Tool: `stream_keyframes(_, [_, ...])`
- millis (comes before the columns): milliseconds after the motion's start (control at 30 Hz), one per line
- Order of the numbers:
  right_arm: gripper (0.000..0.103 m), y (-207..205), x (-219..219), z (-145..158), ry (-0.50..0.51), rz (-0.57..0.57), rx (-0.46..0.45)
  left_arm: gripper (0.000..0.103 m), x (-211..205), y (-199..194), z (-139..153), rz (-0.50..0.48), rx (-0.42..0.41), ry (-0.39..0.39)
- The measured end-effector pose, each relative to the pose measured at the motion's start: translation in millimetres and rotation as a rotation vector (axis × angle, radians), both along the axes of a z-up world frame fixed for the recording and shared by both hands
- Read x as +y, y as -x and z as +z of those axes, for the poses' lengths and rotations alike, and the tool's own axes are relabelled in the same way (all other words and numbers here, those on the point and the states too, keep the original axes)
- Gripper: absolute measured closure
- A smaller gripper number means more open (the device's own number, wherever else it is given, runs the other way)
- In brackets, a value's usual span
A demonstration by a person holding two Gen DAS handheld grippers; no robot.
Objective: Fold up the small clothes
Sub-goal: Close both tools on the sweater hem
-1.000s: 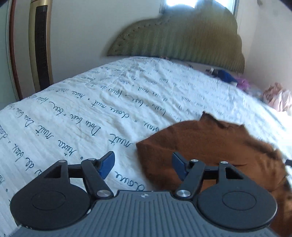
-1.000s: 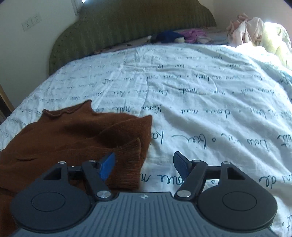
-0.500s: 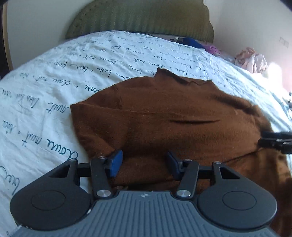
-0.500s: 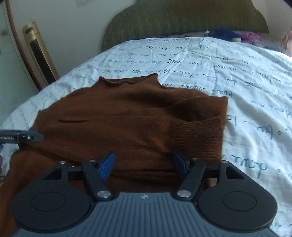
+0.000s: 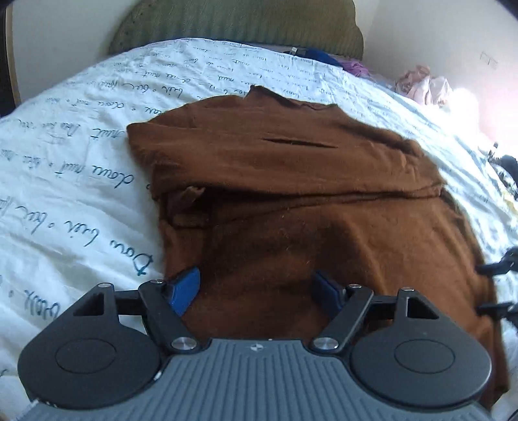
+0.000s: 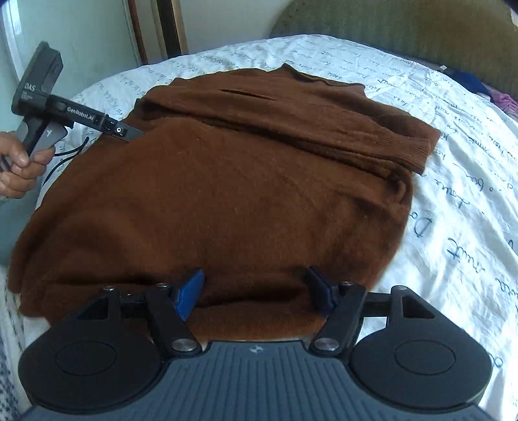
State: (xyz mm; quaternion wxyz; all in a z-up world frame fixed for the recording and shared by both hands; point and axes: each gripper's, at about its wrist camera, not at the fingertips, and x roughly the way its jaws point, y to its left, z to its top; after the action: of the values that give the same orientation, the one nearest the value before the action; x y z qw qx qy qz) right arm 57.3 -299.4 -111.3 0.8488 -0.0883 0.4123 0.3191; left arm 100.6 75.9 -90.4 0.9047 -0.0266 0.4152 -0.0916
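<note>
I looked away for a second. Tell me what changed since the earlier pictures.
Both grippers came in from the sweater's sides toward its near hem: the left gripper and right gripper now hang open over the brown sweater, gripping nothing. The sweater stays spread on the bedspread, sleeve folded across.

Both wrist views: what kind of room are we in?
Almost certainly a bedroom. The brown sweater lies spread on a bed with a script-printed white bedspread, and a green padded headboard stands against the wall behind it.
</note>
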Motion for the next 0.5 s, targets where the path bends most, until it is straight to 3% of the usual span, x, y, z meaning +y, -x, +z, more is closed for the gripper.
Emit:
stream_keyframes(100, [0.032,11.3,-14.5,4.5,0.081,-0.031,0.015,0.026,19.5,18.9,11.6,0.037,0.014,0.085])
stream_keyframes(133, [0.024,15.3,-16.2,5.8,0.103,-0.042,0.02,0.024,27.8,25.5,14.9,0.057,0.017,0.106])
stream_keyframes(167, [0.023,19.4,-20.4,9.5,0.109,-0.08,0.029,0.02,39.1,35.0,16.3,0.082,0.026,0.135])
stream_keyframes(267, [0.023,32.7,-47.3,18.9,-0.074,-0.206,0.058,0.019,66.5,51.6,9.3,0.071,0.098,0.245])
stream_keyframes(333, [0.022,37.3,-70.0,10.1,-0.254,-0.319,0.116,0.018,77.1,60.3,2.3,0.071,0.105,0.322])
stream_keyframes(400, [0.023,40.0,-80.4,-4.5,-0.384,-0.363,0.146,0.017,78.4,60.7,1.3,0.042,0.118,0.386])
stream_keyframes(500, [0.023,42.8,-77.3,-16.9,-0.492,-0.406,0.145,0.018,78.2,57.1,-7.9,0.021,0.184,0.568])
